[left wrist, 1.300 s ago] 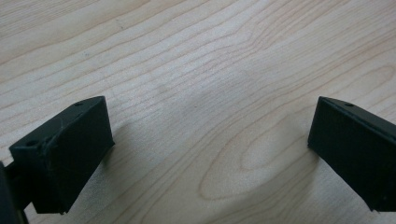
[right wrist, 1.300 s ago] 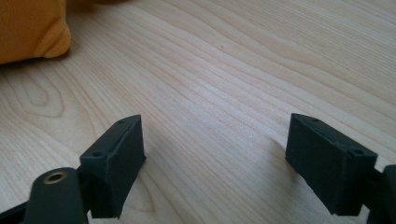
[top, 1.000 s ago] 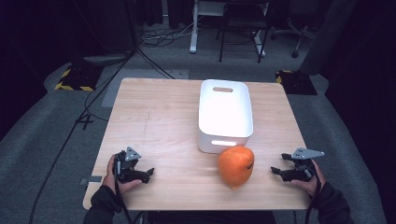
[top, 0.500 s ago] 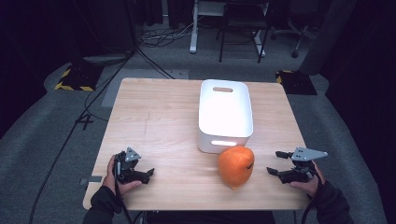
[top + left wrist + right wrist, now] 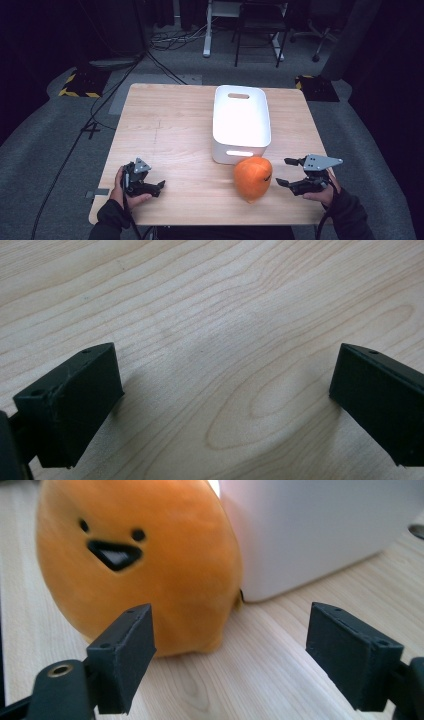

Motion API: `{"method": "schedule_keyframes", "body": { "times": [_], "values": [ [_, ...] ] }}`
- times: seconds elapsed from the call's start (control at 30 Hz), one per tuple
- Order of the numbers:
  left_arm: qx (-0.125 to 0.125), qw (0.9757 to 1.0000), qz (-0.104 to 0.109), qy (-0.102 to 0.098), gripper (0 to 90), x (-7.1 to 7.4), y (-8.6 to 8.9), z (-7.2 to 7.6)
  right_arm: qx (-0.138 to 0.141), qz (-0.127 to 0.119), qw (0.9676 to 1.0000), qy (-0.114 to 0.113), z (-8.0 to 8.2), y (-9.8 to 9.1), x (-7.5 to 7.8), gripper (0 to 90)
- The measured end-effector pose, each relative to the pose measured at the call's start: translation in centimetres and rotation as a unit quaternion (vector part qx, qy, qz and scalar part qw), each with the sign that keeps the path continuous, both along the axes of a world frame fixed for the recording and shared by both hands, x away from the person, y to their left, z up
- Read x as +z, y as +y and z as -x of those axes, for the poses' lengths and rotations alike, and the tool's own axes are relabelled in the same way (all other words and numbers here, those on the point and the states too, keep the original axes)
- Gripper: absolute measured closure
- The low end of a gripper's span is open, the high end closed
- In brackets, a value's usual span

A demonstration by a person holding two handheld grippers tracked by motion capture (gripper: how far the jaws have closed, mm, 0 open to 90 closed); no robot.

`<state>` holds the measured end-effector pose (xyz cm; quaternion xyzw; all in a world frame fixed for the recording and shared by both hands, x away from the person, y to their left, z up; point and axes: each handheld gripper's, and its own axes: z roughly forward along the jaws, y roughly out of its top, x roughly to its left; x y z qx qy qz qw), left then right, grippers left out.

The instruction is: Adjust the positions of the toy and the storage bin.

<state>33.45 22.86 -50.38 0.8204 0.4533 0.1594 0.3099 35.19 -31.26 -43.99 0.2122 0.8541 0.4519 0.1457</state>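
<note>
Right gripper [image 5: 291, 172] wide open and empty, facing orange plush toy [image 5: 253, 178] at lower centre of frame touching white bin [image 5: 241, 123]; risk: jaws nudge the soft plush aside or snag bin wall; left gripper [image 5: 159, 185] open, idle on counter [image 5: 165, 125].

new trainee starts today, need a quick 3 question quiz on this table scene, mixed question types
1. True or false: the right hand-held gripper is shut on the orange plush toy.
2. Multiple choice: where does the plush toy sit relative to the white bin?
A. inside it
B. on the table just outside its near wall
C. at the table's far left corner
3. Fill in: between the jaws of the left hand-held gripper there is only bare ____.

Key:
1. False: its jaws are spread, with the toy ahead of them and not gripped.
2. B
3. Wood (the tabletop).
</note>
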Motion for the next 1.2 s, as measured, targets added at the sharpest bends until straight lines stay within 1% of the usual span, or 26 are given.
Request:
{"method": "schedule_keyframes", "body": {
  "times": [0.07, 0.13, 0.2, 0.23, 0.27, 0.33, 0.4, 0.43, 0.47, 0.5, 0.53, 0.57, 0.7, 0.73, 0.8, 0.87, 1.0, 1.07, 1.2],
  "values": [
    [0.000, 1.0000, 0.000, 0.000, 0.6, 0.0, 0.0, 0.0, 0.004, 0.000, 1.0000, -0.002, 0.0, 0.4, 0.3, 19.2],
    [0.000, 1.0000, 0.000, 0.000, 0.7, 0.0, 0.0, 0.0, 0.014, 0.002, 0.9999, -0.007, -0.2, 0.8, 0.6, 18.9],
    [-0.001, 1.0000, 0.001, 0.000, 0.6, 0.0, 0.0, 0.0, 0.022, -0.002, 0.9997, -0.006, -0.2, 1.1, 0.8, 18.4],
    [-0.002, 1.0000, 0.001, 0.001, 0.6, 0.0, 0.0, 0.0, 0.025, 0.002, 0.9997, -0.004, -0.2, 1.2, 0.9, 18.3],
    [-0.003, 1.0000, -0.001, 0.000, 0.6, 0.0, 0.0, 0.0, 0.031, -0.001, 0.9995, -0.006, -0.3, 1.4, 1.0, 18.0],
    [-0.003, 1.0000, -0.001, 0.000, 0.6, 0.0, 0.0, 0.0, 0.041, -0.001, 0.9991, -0.006, -0.3, 1.6, 1.1, 17.7],
    [-0.002, 1.0000, 0.000, 0.000, 0.6, 0.0, 0.0, 0.0, 0.043, 0.003, 0.9990, -0.008, -0.3, 2.0, 1.2, 17.5],
    [-0.003, 1.0000, -0.001, 0.000, 0.6, 0.0, 0.0, 0.0, 0.050, 0.003, 0.9987, -0.012, -0.4, 2.1, 1.2, 17.4],
    [-0.003, 1.0000, -0.001, 0.000, 0.6, 0.0, 0.0, 0.0, 0.051, 0.004, 0.9987, -0.009, -0.4, 2.2, 1.2, 17.4],
    [-0.003, 1.0000, -0.001, 0.000, 0.6, 0.0, 0.0, 0.0, 0.058, 0.004, 0.9983, -0.012, -0.5, 2.3, 1.2, 17.4],
    [-0.003, 1.0000, 0.000, 0.000, 0.6, 0.0, 0.0, 0.0, 0.063, 0.006, 0.9980, -0.009, -0.5, 2.4, 1.2, 17.4],
    [-0.003, 1.0000, 0.000, 0.000, 0.6, 0.0, 0.0, 0.0, 0.064, 0.007, 0.9979, -0.010, -0.5, 2.6, 1.3, 17.4],
    [-0.002, 1.0000, 0.000, 0.000, 0.6, 0.0, 0.0, 0.0, 0.072, 0.002, 0.9974, -0.008, -0.6, 3.0, 1.4, 17.4],
    [-0.003, 1.0000, 0.000, 0.000, 0.6, 0.0, 0.0, 0.0, 0.078, -0.002, 0.9969, -0.010, -0.6, 3.1, 1.5, 17.4],
    [-0.002, 1.0000, 0.000, 0.000, 0.6, 0.0, 0.0, 0.0, 0.084, 0.002, 0.9964, -0.009, -0.6, 3.2, 1.6, 17.4],
    [-0.002, 1.0000, 0.000, 0.000, 0.6, 0.0, 0.0, 0.0, 0.095, -0.003, 0.9954, -0.011, -0.5, 3.4, 1.8, 17.5],
    [-0.002, 1.0000, 0.000, 0.000, 0.6, 0.0, 0.0, 0.0, 0.099, -0.009, 0.9949, -0.016, -0.5, 3.7, 2.3, 17.5],
    [-0.002, 1.0000, 0.000, 0.000, 0.6, 0.0, 0.0, 0.0, 0.102, -0.007, 0.9946, -0.016, -0.5, 3.9, 2.3, 17.4],
    [-0.002, 1.0000, 0.000, 0.000, 0.6, 0.0, 0.0, 0.0, 0.101, -0.009, 0.9948, -0.007, -1.0, 4.4, 2.0, 15.7]
  ]
}}
